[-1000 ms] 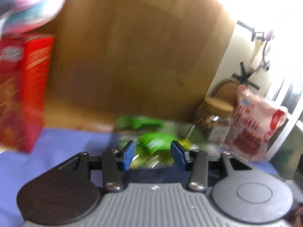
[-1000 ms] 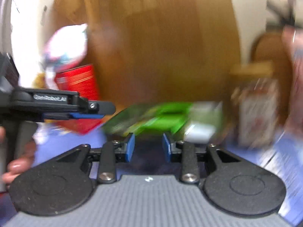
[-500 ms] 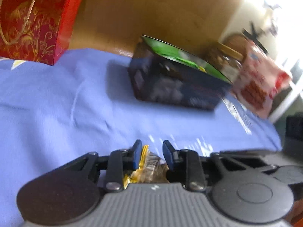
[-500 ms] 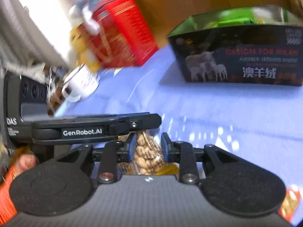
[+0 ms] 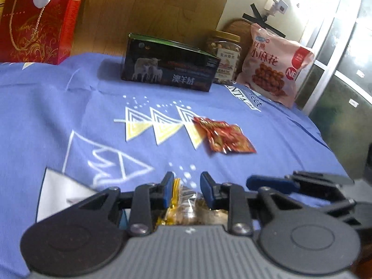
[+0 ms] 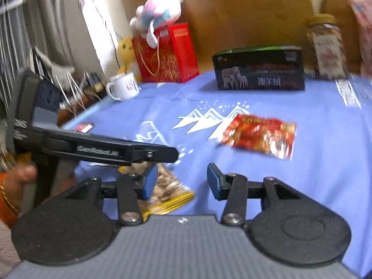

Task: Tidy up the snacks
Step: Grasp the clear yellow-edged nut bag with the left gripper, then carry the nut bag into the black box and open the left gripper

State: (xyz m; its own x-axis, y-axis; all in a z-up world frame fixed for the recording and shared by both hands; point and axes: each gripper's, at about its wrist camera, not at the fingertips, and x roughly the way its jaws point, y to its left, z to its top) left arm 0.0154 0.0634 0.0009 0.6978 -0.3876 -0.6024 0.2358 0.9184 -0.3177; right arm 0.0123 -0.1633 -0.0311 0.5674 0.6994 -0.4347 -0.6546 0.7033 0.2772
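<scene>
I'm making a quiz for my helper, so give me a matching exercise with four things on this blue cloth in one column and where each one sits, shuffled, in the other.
Things:
1. red foil packet
2. dark box with sheep picture
3. white mug
4. peanut packet

Places:
A. at the cloth's edge, beside the red gift bag
B. nearest the cameras, between the left gripper's fingers
C. flat in the middle of the cloth
D. at the back, next to the jar

Pairs: 1-C, 2-D, 3-A, 4-B
</scene>
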